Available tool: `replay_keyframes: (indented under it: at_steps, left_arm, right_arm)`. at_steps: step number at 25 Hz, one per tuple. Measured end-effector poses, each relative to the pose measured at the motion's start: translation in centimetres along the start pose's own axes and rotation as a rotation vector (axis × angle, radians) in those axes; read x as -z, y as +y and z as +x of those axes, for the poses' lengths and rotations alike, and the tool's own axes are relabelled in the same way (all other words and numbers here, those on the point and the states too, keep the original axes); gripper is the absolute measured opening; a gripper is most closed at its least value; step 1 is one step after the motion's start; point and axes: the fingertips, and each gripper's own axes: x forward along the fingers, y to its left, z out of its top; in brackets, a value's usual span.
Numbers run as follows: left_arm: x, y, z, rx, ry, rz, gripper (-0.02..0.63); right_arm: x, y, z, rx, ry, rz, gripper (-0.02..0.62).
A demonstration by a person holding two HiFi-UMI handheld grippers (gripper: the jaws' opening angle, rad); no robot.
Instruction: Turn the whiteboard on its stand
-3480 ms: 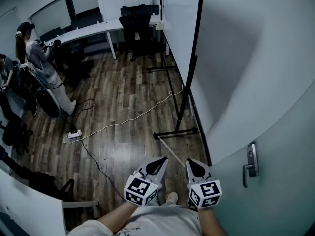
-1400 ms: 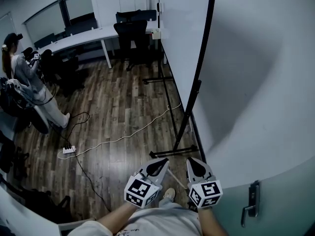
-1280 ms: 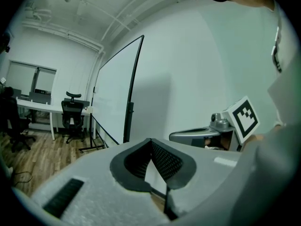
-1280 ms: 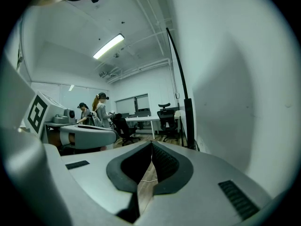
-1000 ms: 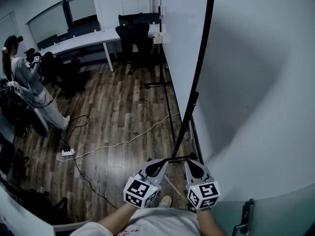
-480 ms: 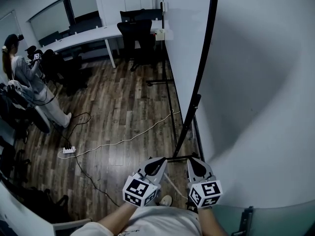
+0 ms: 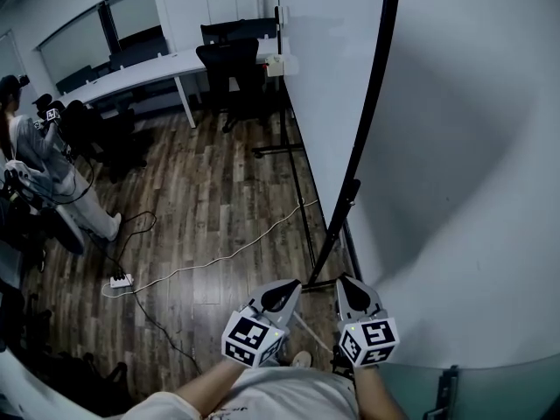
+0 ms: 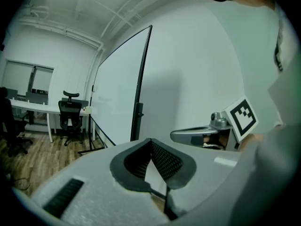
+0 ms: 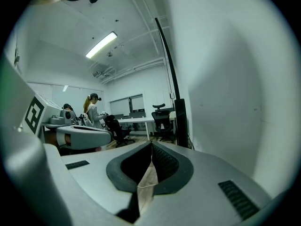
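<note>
The whiteboard (image 7: 324, 77) stands edge-on to me in the head view, a tall white panel with a black frame post (image 7: 372, 112) on a black floor stand (image 7: 308, 226). Its near foot (image 7: 322, 283) lies just beyond my grippers. My left gripper (image 7: 284, 284) and right gripper (image 7: 346, 280) hover side by side low in front of my body, both shut and empty, touching nothing. The left gripper view shows the board (image 8: 117, 93) ahead past the shut left gripper (image 8: 151, 140). In the right gripper view the post (image 9: 170, 74) rises beyond the shut right gripper (image 9: 151, 144).
A white wall (image 7: 472, 164) runs close along the right, with a door handle (image 7: 451, 383) at the bottom right. A white cable (image 7: 219, 256) and power strip (image 7: 120, 280) lie on the wooden floor. Desks and office chairs (image 7: 232, 59) stand at the back; a person (image 7: 35, 147) is at far left.
The view has moved closer to the whiteboard's stand, whose near foot now sits right beyond the grippers. The door handle has slipped toward the bottom edge. Both grippers stay shut.
</note>
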Motion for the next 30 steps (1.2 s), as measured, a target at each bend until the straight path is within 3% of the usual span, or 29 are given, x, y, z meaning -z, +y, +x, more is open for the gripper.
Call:
replay_keyframes:
  at_steps: [10,30]
  left_arm:
    - [-1.4,2.3,2.3,0.039,-0.013,0.014,0.011]
    - [-2.8,7.0,7.7,0.041,-0.011,0.019,0.011]
  right_arm:
    - [-1.0,-2.1,2.3,0.061,-0.003,-0.009,0.008]
    - [-3.6,-6.9,9.5,0.105,-0.005,-0.03,0.008]
